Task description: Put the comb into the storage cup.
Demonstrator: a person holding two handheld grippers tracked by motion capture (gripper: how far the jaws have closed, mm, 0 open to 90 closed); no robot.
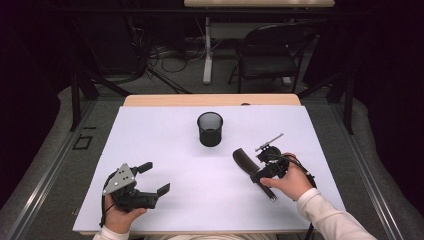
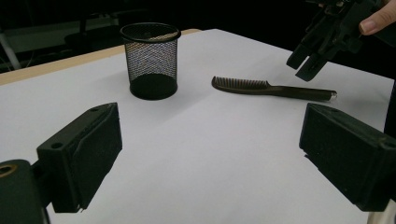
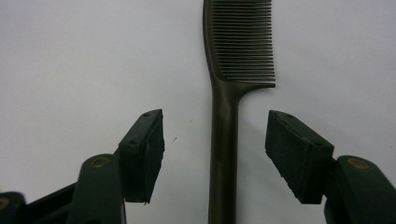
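Note:
A dark comb (image 1: 246, 162) lies flat on the white mat (image 1: 150, 135), teeth end toward the black mesh cup (image 1: 210, 129). My right gripper (image 1: 262, 172) hangs over the comb's handle (image 3: 224, 140), pointing down. Its jaws are open, one on each side of the handle, and neither pad touches it. The left gripper view has that right gripper (image 2: 310, 58) hovering just above the comb (image 2: 261, 87), with the cup (image 2: 152, 60) upright behind. My left gripper (image 1: 156, 178) rests at the mat's near left, open wide and holding nothing.
The mat covers most of a wooden table (image 1: 210, 100). A folding chair (image 1: 270, 50) and cables stand on the floor beyond the far edge. Bare mat lies between the two grippers and around the cup.

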